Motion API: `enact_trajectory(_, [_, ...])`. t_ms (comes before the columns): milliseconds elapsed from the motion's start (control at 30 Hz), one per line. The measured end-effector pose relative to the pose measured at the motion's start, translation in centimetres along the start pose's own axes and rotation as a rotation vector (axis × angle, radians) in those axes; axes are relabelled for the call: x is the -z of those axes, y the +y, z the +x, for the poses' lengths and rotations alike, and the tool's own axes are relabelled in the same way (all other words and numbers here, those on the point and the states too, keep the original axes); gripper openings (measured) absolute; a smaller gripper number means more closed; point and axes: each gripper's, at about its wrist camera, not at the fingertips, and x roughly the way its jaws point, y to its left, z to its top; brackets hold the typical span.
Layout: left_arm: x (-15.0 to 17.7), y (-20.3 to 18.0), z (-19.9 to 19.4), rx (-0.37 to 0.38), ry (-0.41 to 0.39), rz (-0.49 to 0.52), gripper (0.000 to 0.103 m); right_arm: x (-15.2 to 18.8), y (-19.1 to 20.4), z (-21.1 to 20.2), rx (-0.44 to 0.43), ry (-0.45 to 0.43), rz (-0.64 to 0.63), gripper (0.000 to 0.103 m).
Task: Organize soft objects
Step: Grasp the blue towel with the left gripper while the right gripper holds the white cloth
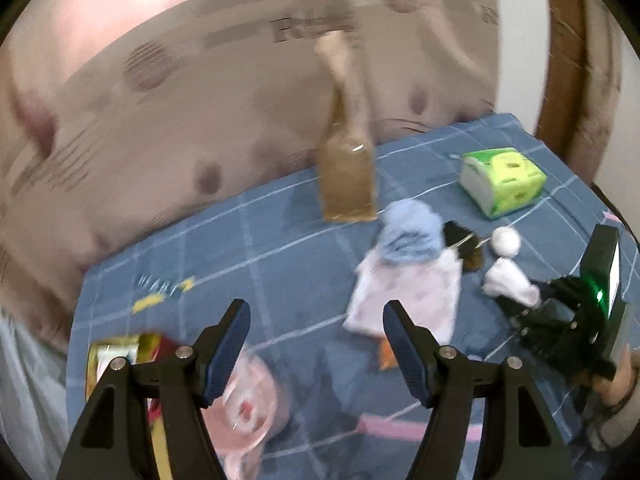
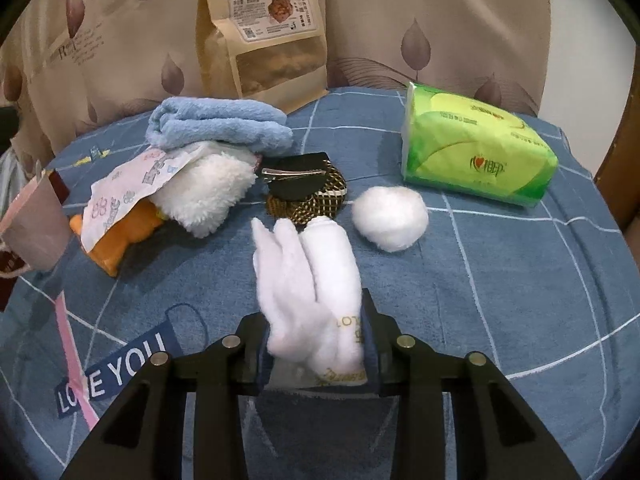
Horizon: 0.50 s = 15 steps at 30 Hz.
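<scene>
Two blue-padded fingers of the left gripper [image 1: 316, 344] are standing wide apart in the left wrist view, with nothing between them, hanging above the blue checked bedspread [image 1: 280, 248]. This view is blurring. Beyond the fingers a pale printed cloth [image 1: 404, 296] is lying with a light blue towel [image 1: 408, 232] at its far end. To the right the right gripper [image 1: 532, 300] is clamping the near end of a white rolled cloth [image 1: 508, 280], with a white fluffy ball [image 1: 506, 240] just beyond it. A green tissue pack [image 1: 500, 180] is lying farther back, and a brown paper bag [image 1: 348, 176] is leaning against a beige patterned curtain [image 1: 160, 120]. A pink item is showing under the left finger, too blurred to name.

In the right wrist view the right gripper [image 2: 316, 352] is pinching the white rolled cloth [image 2: 308, 280] between its pads, the cloth stretching forward away from the jaws. The fluffy ball [image 2: 390, 218] is lying just right of its far end, and a dark checked pouch [image 2: 308, 188] is touching that end. To the left, the blue towel [image 2: 220, 126] is sitting atop the printed cloth [image 2: 136, 184], a white fleece item [image 2: 204, 196] and an orange piece [image 2: 116, 240]. The tissue pack [image 2: 476, 148] is resting at the right, well apart. The brown bag [image 2: 264, 28] is standing against the curtain [image 2: 420, 20]. A navy strip reading "LOVE YOU" [image 2: 116, 372] is lying on the bedspread [image 2: 520, 300].
</scene>
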Motion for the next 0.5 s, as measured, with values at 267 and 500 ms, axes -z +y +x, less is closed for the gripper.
enact_trajectory(267, [-6.6, -6.3, 5.3, 0.119, 0.08, 0.148, 0.076, 0.0, 0.0, 0.2, -0.013, 0.007, 0.013, 0.035])
enact_trajectory(500, [-9.5, -8.9, 11.9, 0.176, 0.215, 0.152, 0.076, 0.0, -0.1, 0.3, -0.024, 0.009, 0.015, 0.037])
